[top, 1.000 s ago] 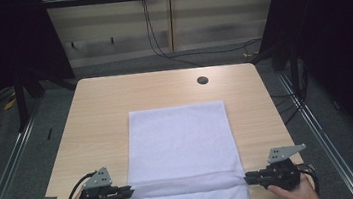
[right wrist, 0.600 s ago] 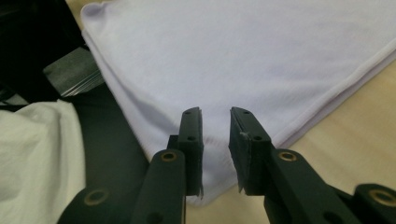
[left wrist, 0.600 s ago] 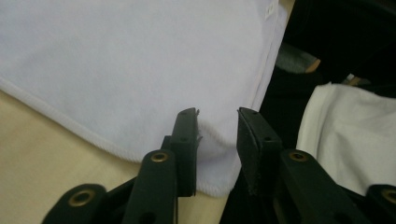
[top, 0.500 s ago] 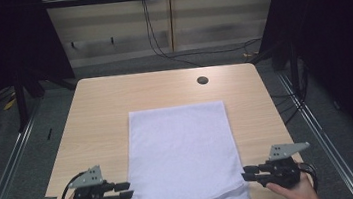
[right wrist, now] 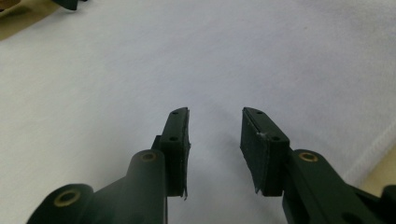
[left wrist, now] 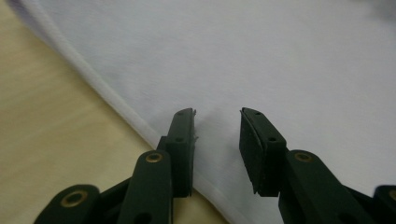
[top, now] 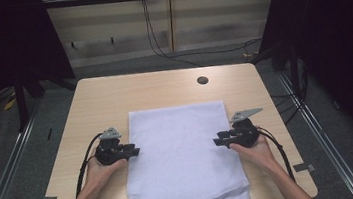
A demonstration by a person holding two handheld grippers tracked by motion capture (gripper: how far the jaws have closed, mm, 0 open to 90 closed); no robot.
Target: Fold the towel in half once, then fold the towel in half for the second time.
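The left tool [top: 135, 150] stands part-way open, its jaws having just been opening, with nothing clamped between them. In the left gripper view its pads [left wrist: 183, 140] hover over the hemmed left edge of the white towel [top: 183, 154], and the cloth runs on ahead of the tips. The right tool [top: 218, 141] matches it: about half open, jaws just opened further, gripping nothing. In the right gripper view its pads [right wrist: 259, 140] sit over plain cloth with the right hem just beside and behind the tips.

The towel lies flat on the surface [top: 114, 96] between the two tools, each one pointing inward at a long side edge, roughly midway along it. Near the person's edge of the surface the towel shows a doubled layer, a fold already laid over.

It looks a light, limp, fairly grippy terry cloth. It likely has no stiffness to carry its own shape, so it would sag and drape from wherever it is pinched, and a one-sided lift would drag it askew. The thicker stitched hems seem the surest places to take hold, both sides at once and level with each other. The pads probably need to nip only the layers meant to move.
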